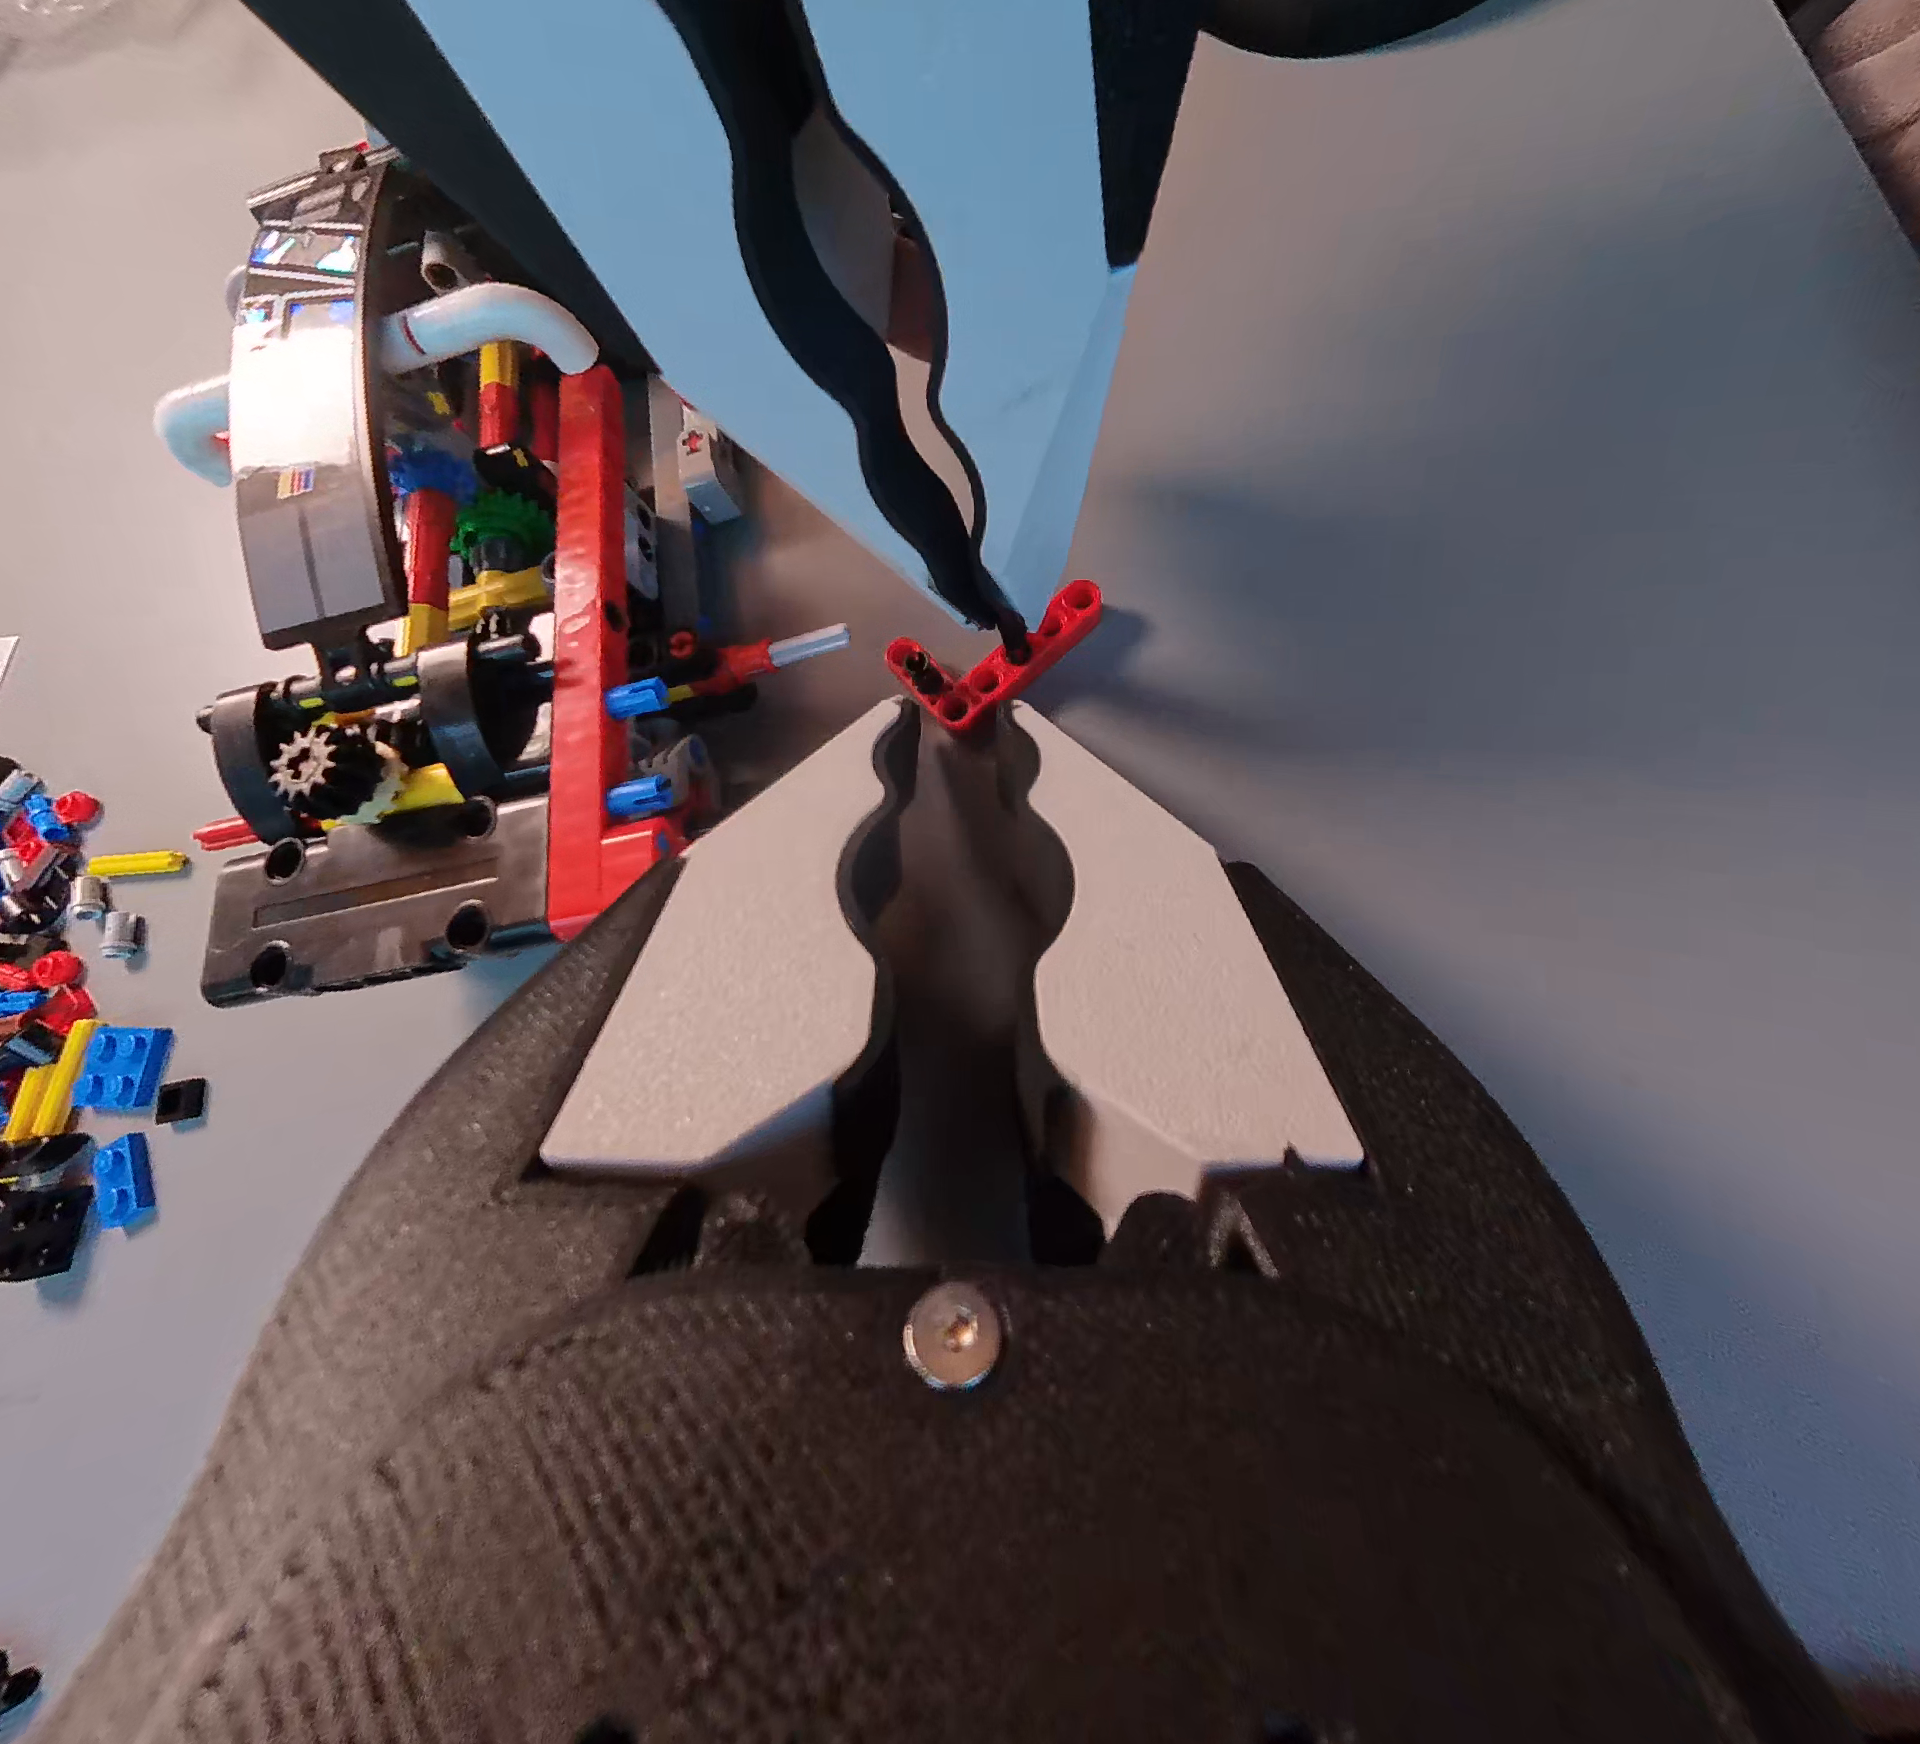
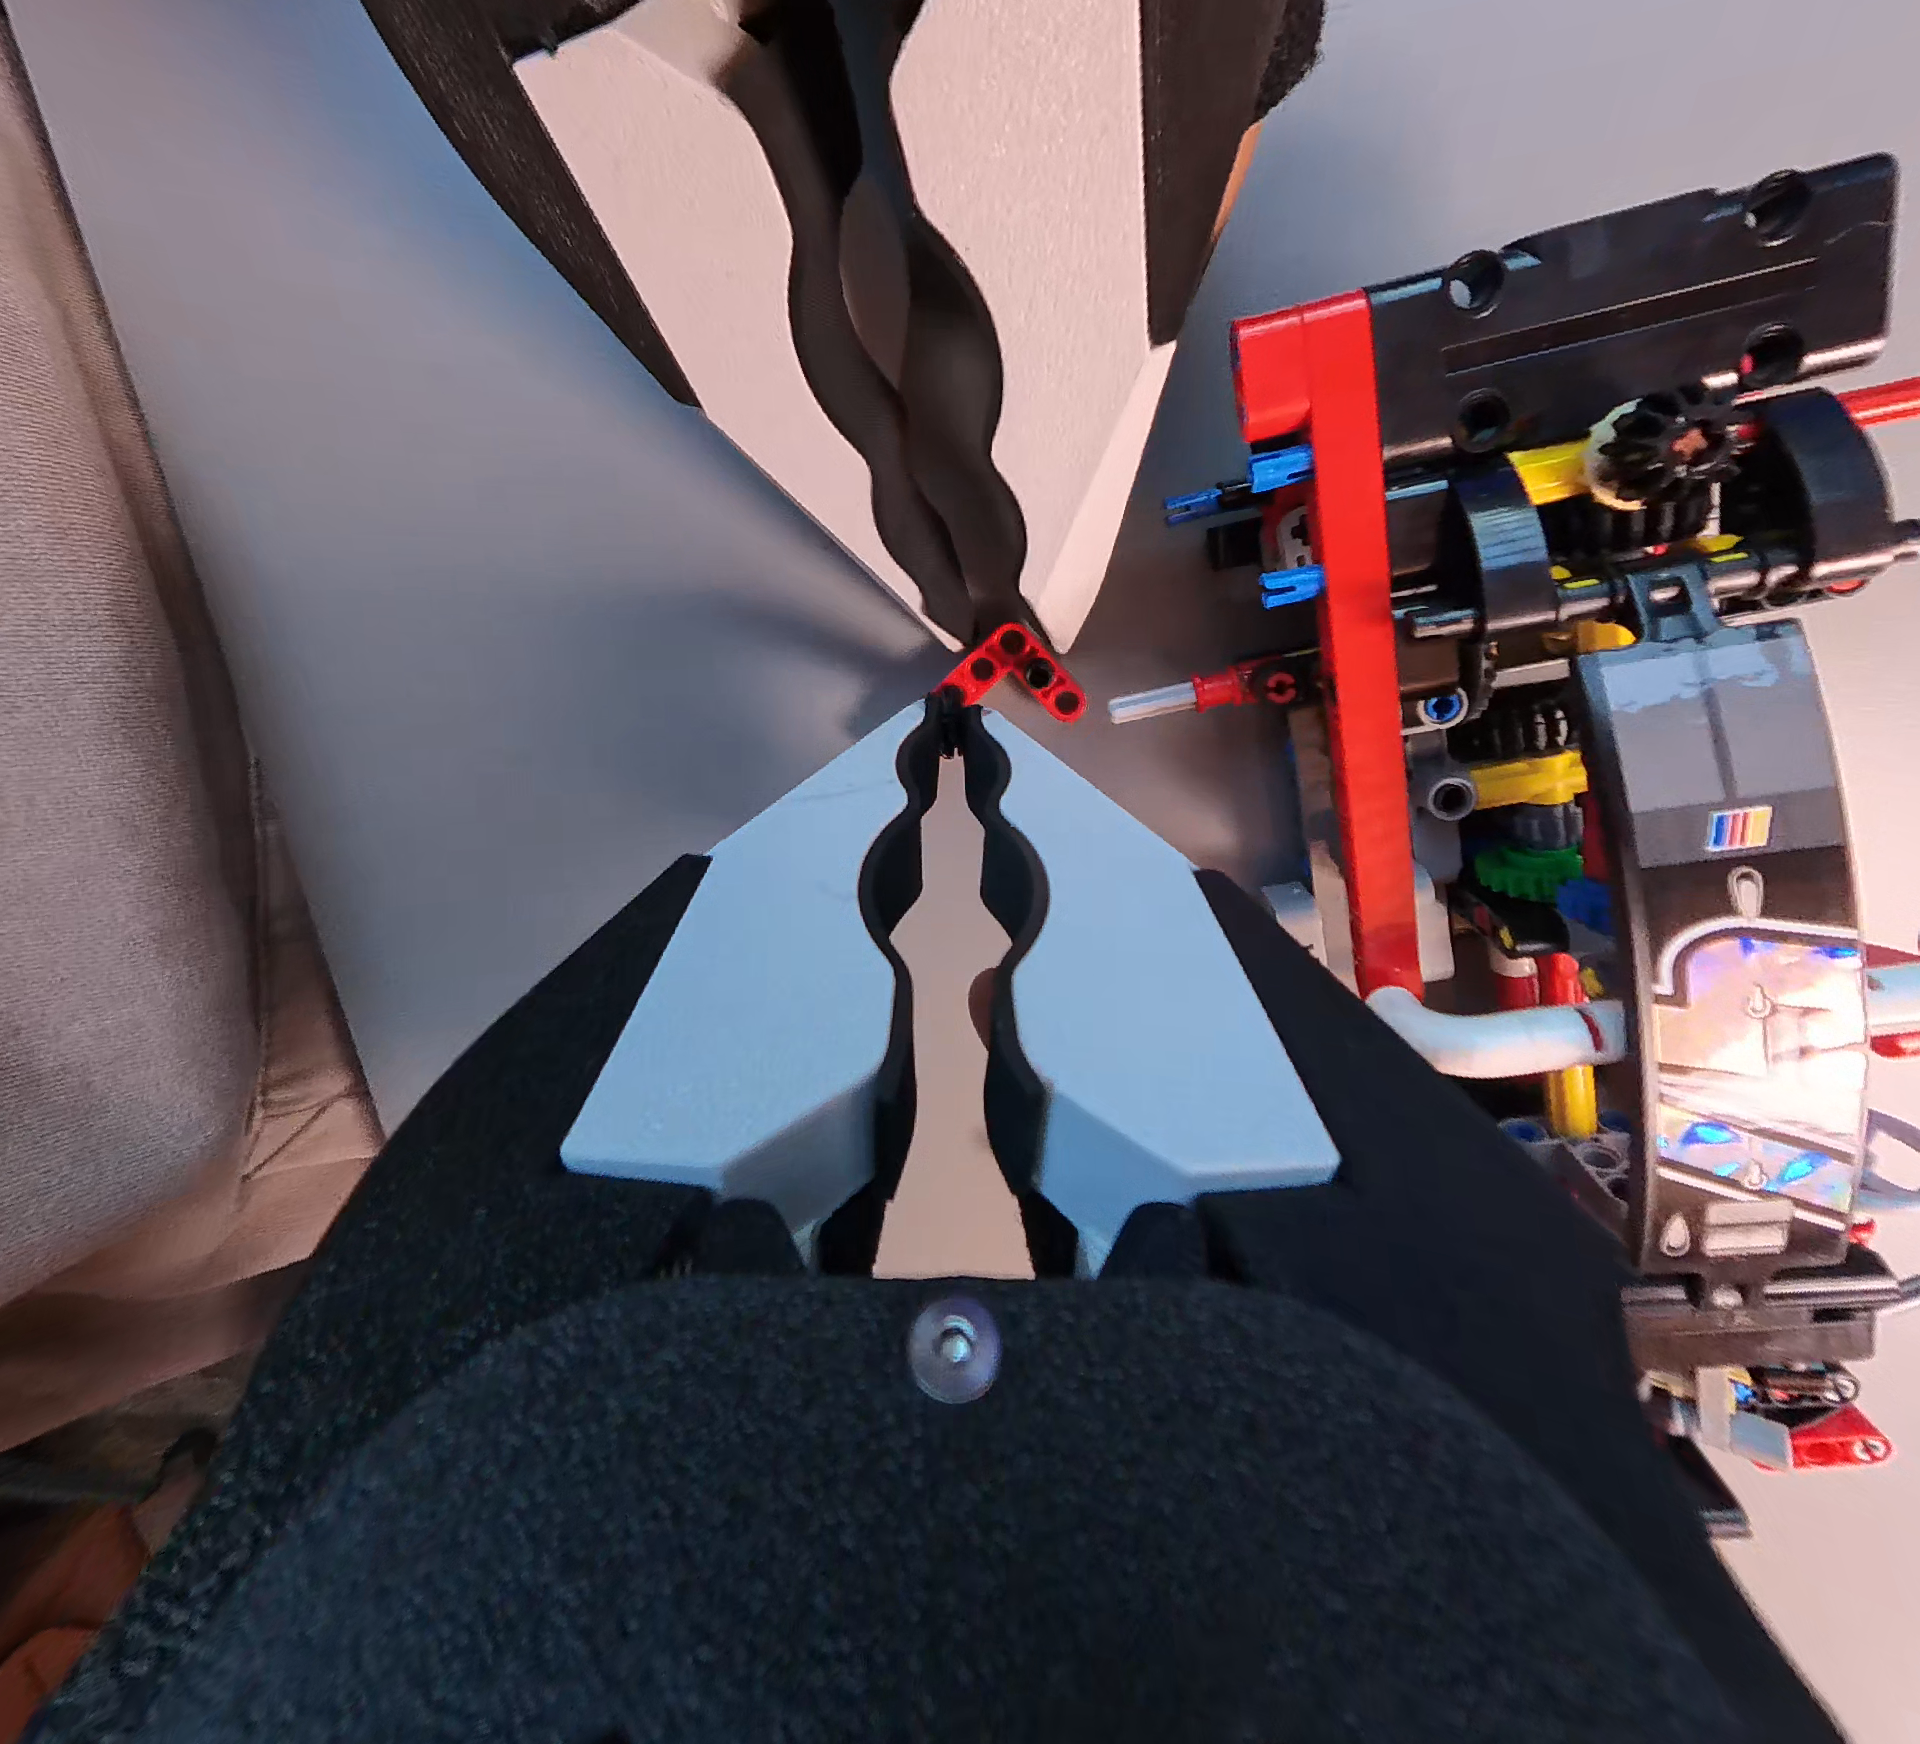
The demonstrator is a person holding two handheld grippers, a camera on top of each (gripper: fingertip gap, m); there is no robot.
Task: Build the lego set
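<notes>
Two grippers (tips meeting) on red L-beam [image 1: 987,668]

L-beam [image 1: 987,671] between jaws, model [image 1: 447,614] left

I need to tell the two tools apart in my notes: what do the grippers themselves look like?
The left gripper has beige-grey wedge fingers on a ribbed black body. The right gripper has pale blue-grey fingers on a matte black body. Both have wavy black pads and a silver screw.

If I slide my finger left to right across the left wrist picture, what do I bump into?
Pile of loose bricks → half-built lego model → red L-shaped beam, held between the gripper tips → bare grey table.
</notes>
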